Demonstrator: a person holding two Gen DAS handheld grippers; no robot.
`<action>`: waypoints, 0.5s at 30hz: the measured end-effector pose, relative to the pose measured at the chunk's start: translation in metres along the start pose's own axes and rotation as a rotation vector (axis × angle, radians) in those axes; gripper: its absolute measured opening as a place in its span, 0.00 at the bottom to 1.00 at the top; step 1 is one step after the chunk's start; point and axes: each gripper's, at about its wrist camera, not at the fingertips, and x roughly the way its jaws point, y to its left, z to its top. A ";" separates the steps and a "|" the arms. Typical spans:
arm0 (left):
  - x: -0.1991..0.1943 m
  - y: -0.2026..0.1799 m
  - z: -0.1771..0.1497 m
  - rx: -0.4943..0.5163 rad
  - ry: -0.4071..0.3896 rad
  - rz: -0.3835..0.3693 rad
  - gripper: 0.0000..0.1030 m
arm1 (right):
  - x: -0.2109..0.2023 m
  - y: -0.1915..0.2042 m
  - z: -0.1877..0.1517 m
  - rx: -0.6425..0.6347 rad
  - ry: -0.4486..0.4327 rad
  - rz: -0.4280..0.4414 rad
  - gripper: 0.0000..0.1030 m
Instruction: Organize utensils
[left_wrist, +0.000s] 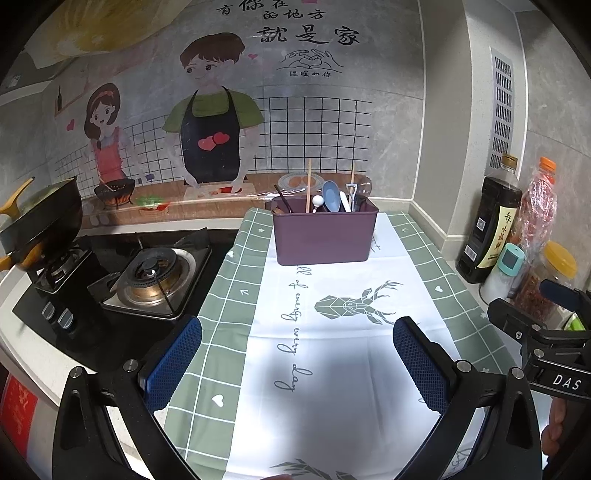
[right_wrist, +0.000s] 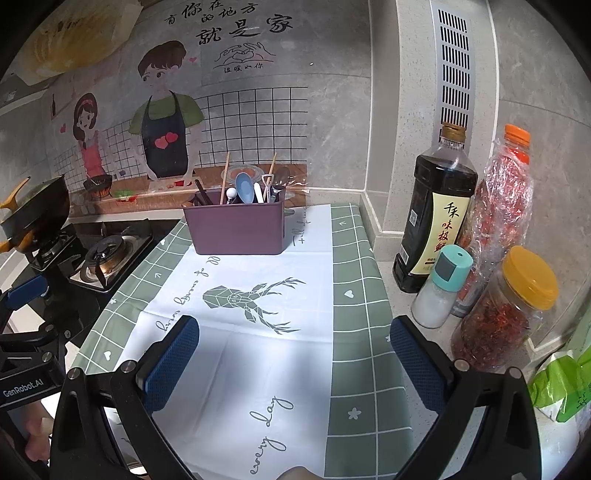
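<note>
Left wrist view, left to right: stove (left_wrist: 147, 280) off the cloth's left edge, left gripper (left_wrist: 297, 354) spread wide and empty low over the tablecloth (left_wrist: 332, 354), purple bin (left_wrist: 325, 232) at the cloth's far end against the wall with the utensils (left_wrist: 328, 195) (chopsticks, blue spoon, others) all standing upright in it, probably so handles stay grabbable. Right wrist view: right gripper (right_wrist: 293, 354) also wide apart, holding nothing, over the cloth, with the soy sauce bottle (right_wrist: 436, 214) and spice jar (right_wrist: 506, 314) parked off-cloth right. Nothing loose on the cloth, so sorting looks done.
</note>
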 end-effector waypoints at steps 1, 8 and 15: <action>0.000 0.000 0.000 -0.001 0.001 0.000 1.00 | 0.000 0.000 0.000 0.000 0.000 -0.001 1.00; 0.001 0.000 -0.001 0.003 0.001 -0.001 1.00 | 0.000 0.000 0.000 -0.002 -0.001 0.002 1.00; 0.000 0.002 -0.001 -0.004 0.000 -0.003 1.00 | -0.003 0.003 -0.002 -0.002 -0.007 -0.002 1.00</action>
